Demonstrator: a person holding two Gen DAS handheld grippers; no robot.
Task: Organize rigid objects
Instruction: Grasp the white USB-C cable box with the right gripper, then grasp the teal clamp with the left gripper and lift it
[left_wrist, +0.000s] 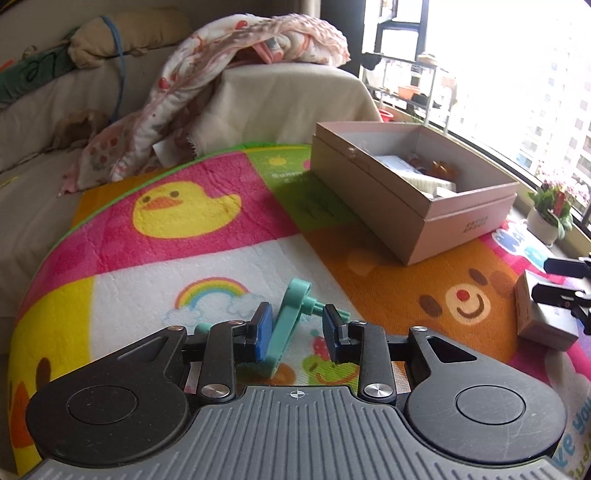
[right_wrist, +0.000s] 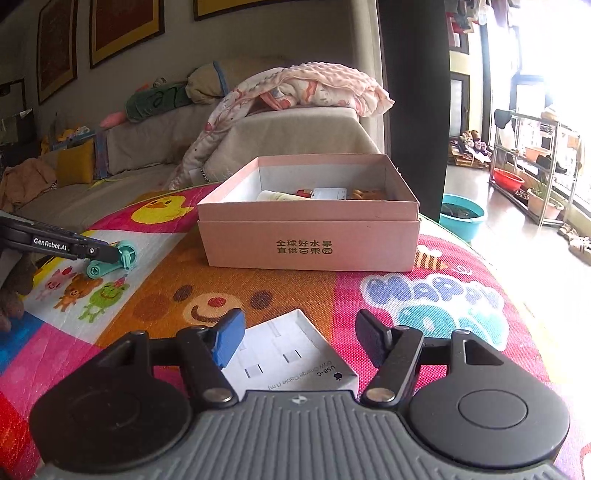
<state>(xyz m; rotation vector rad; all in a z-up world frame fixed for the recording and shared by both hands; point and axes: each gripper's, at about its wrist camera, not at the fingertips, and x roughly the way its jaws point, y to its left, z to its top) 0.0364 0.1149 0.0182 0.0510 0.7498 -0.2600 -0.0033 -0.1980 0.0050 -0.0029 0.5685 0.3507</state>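
Spread across the floor beside a covered sofa (right_wrist: 155, 136) is a brightly printed play mat (left_wrist: 155, 236), patterned with a duck, a rainbow and a bear's face. On the mat, toward a sunlit window, a pink cardboard box (right_wrist: 310, 236) is seen standing open, with a few small items lying inside it. Nearer the sofa side, a teal plastic crank handle (left_wrist: 286, 325) is seen lying on the white panel of the mat, between the blue-padded fingers of the left gripper (left_wrist: 295, 328); the jaws are parted somewhat, with a gap visible on each side of the handle, so nothing is gripped. The right gripper (right_wrist: 297, 341) is held with its jaws parted wider, one on either side of a white USB-C cable box (right_wrist: 291, 360) that lies on the orange bear panel; no pad is seen pressing against the carton.
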